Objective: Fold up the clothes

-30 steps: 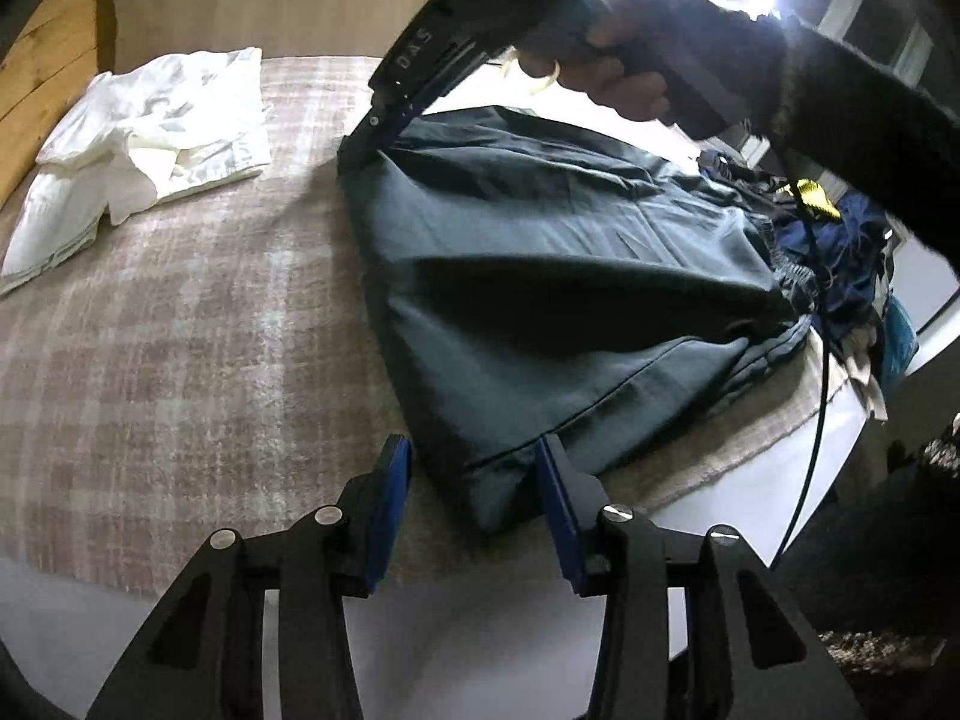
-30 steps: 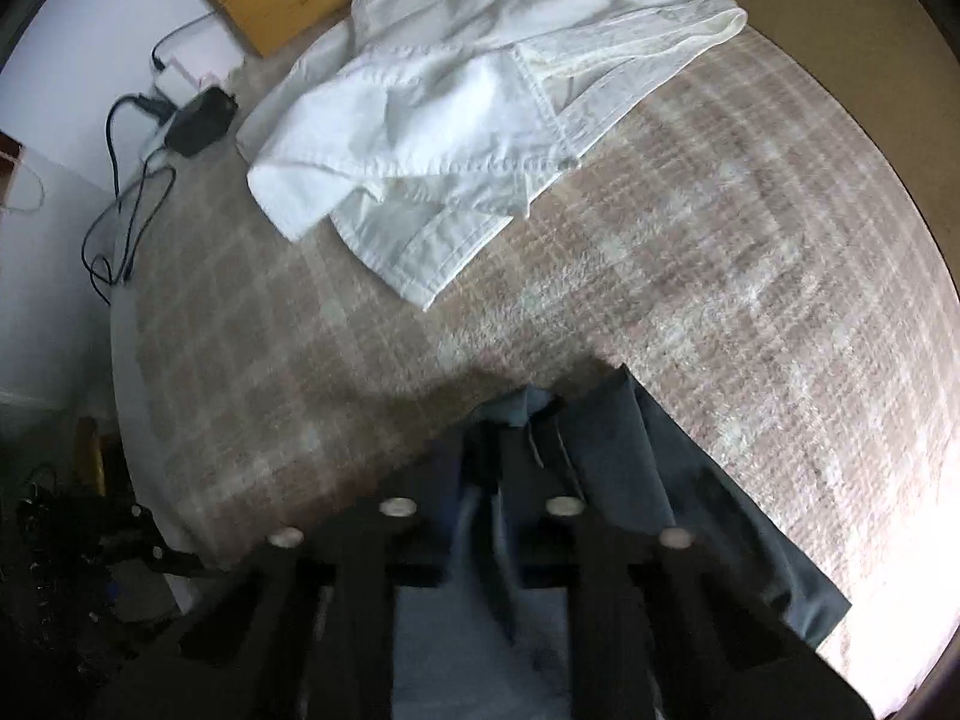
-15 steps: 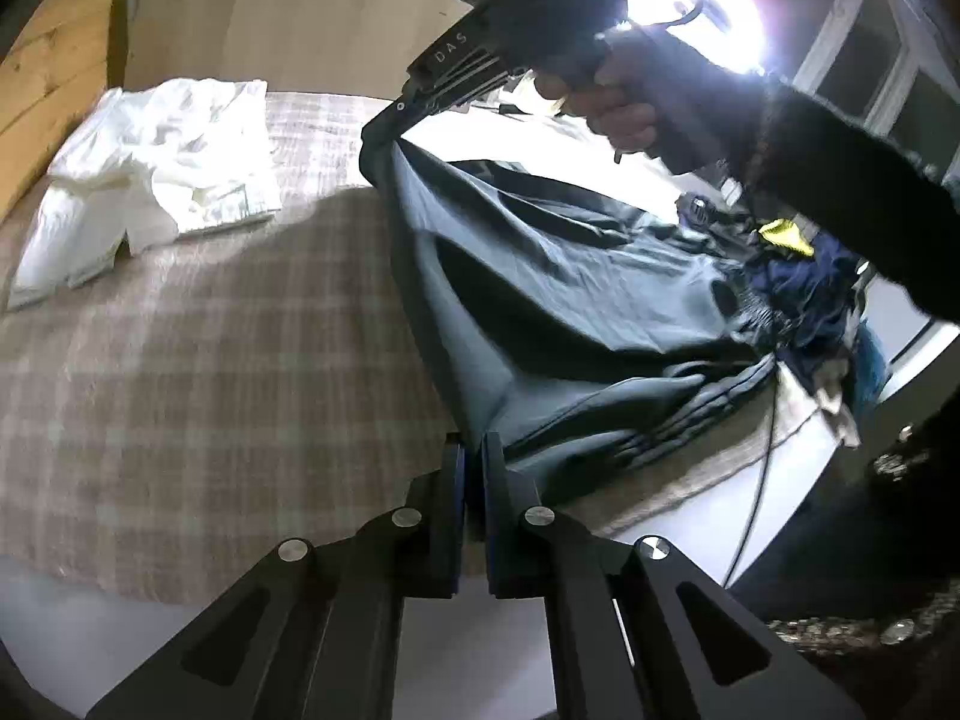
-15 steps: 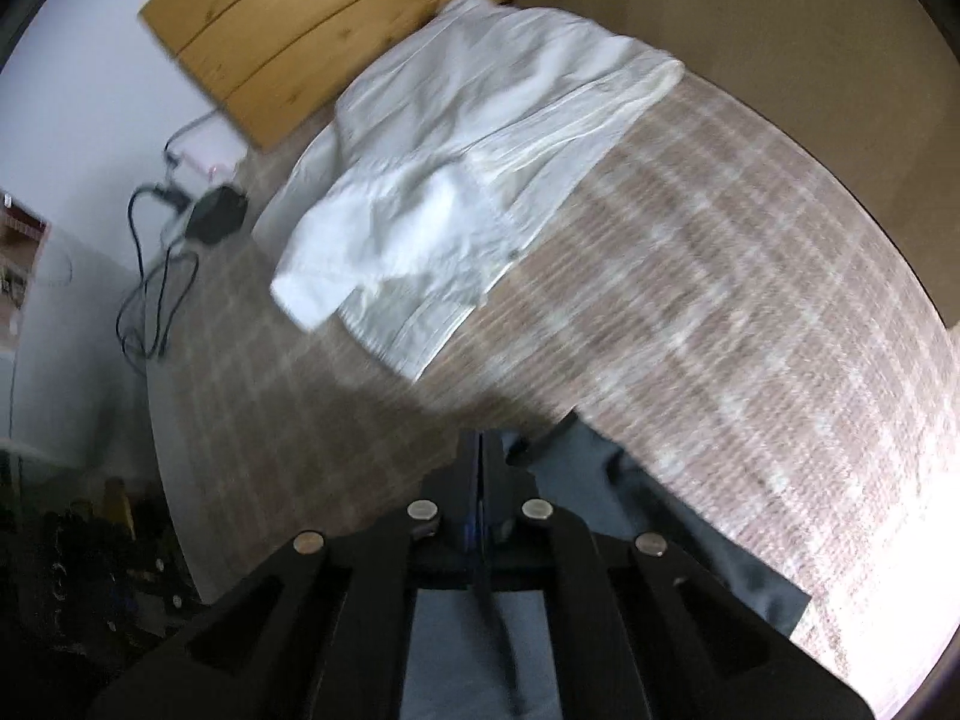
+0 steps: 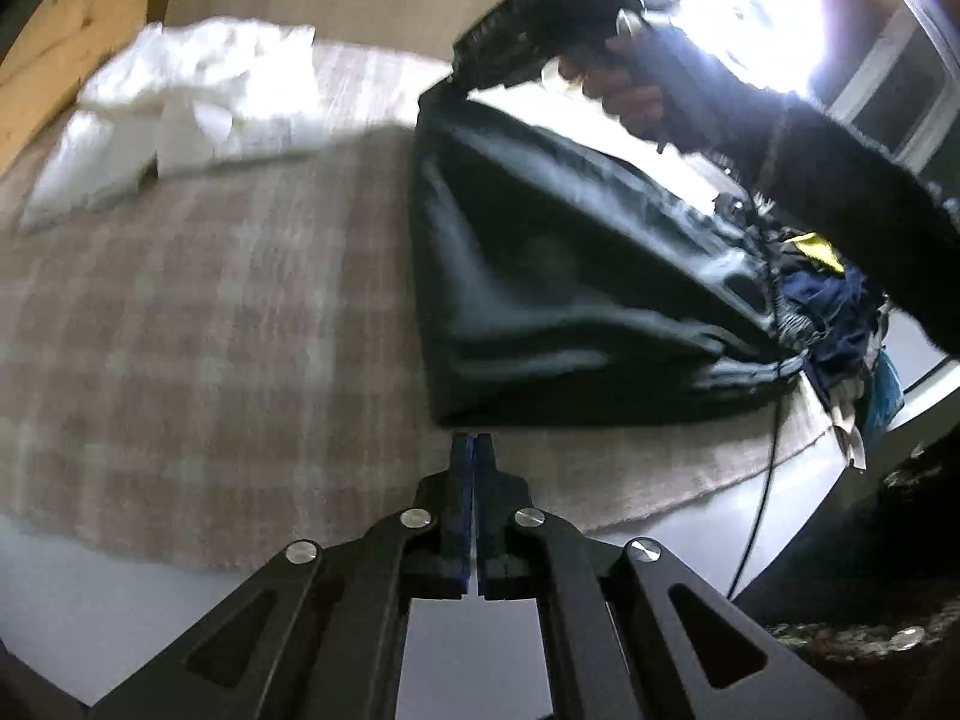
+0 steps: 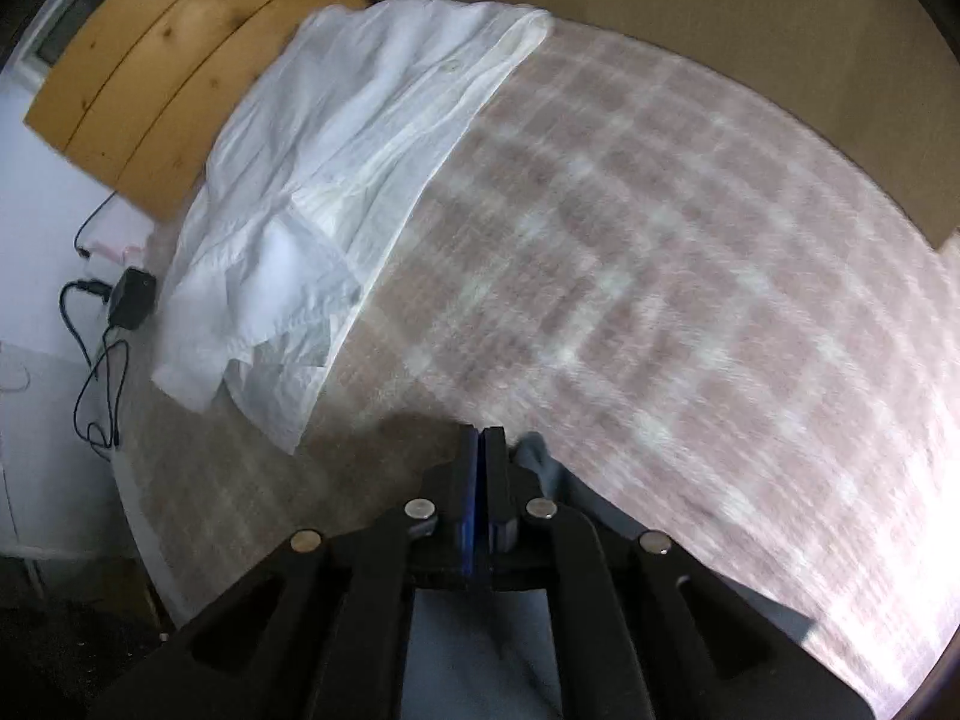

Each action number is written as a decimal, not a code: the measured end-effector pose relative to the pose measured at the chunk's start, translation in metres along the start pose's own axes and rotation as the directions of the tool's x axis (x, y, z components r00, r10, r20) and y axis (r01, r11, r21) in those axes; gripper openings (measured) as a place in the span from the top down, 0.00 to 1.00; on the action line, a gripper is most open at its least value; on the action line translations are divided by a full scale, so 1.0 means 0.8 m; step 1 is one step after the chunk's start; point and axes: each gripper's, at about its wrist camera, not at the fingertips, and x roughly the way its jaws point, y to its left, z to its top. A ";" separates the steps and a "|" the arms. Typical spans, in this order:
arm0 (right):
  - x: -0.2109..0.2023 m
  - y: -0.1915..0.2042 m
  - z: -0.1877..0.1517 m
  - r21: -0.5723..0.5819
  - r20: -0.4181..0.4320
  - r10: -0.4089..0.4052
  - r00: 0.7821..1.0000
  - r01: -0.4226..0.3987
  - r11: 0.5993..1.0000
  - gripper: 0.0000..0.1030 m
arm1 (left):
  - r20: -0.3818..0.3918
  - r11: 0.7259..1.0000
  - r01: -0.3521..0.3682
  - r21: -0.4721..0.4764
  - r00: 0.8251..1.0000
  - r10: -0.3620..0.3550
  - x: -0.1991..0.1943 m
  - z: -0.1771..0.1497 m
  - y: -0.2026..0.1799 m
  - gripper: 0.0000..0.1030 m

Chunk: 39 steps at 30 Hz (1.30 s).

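Note:
A dark grey garment (image 5: 570,276) hangs partly lifted over the plaid bed cover (image 5: 210,312). In the left wrist view my right gripper (image 5: 447,81), held in a person's hand (image 5: 630,90), is shut on the garment's far corner and holds it up. My left gripper (image 5: 472,441) is shut, with the garment's near corner meeting its fingertips and the edge between the two grippers stretched straight. In the right wrist view the right gripper (image 6: 483,438) is shut, and grey cloth (image 6: 540,462) hangs beside and below its fingers.
A crumpled white shirt (image 6: 336,180) lies at the far left of the bed beside a wooden headboard (image 6: 150,60). A charger with cables (image 6: 129,300) sits off the bed's edge. A pile of dark and coloured clothes (image 5: 840,300) lies at the right edge.
My left jaws closed on the garment's near corner. The right gripper rose and rolled with the far corner, so the garment came up off the bed and its left edge pulled taut.

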 end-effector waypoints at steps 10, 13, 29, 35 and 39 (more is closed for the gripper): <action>-0.219 -0.068 -0.152 0.078 0.241 -0.055 0.969 0.037 0.996 0.72 | -0.099 0.999 -0.034 0.023 0.994 0.036 0.043 0.060 0.000 0.47; -0.247 -0.125 -0.252 0.233 0.241 -0.228 0.944 0.171 0.957 0.71 | -0.123 1.000 -0.013 -0.003 0.992 0.013 0.057 0.061 0.002 0.62; -0.280 -0.216 -0.430 0.402 0.218 -0.371 0.903 0.263 0.877 0.71 | -0.068 0.981 -0.176 0.085 0.981 0.182 -0.003 0.127 -0.013 0.66; -0.221 -0.227 -0.403 0.254 0.043 -0.325 0.945 0.304 0.918 0.70 | -0.046 0.921 -0.133 0.367 0.986 0.161 0.048 0.212 -0.078 0.48; -0.223 -0.235 -0.402 0.259 0.087 -0.254 0.963 0.224 0.940 0.65 | -0.098 0.879 -0.107 0.466 0.980 0.171 0.097 0.229 -0.098 0.48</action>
